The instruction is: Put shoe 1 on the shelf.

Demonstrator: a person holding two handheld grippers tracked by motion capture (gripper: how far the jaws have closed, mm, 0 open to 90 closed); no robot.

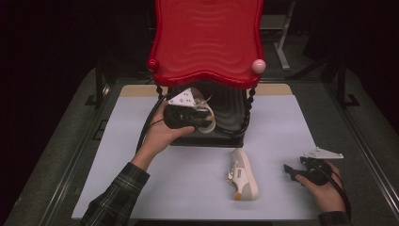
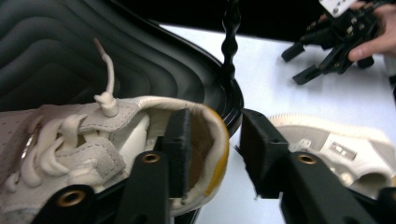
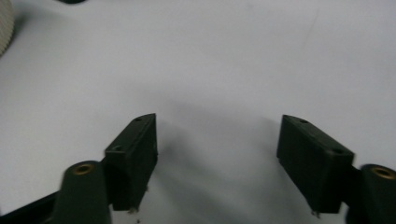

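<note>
Under the red shelf top, on the rack's black ribbed lower tier, rests a cream sneaker. The left gripper straddles its heel collar, one jaw inside, the other outside and apparently clear of it, so spread rather than pinching. Its mate lies on the pale mat. Well apart, the right gripper hangs spread over bare mat.
</note>
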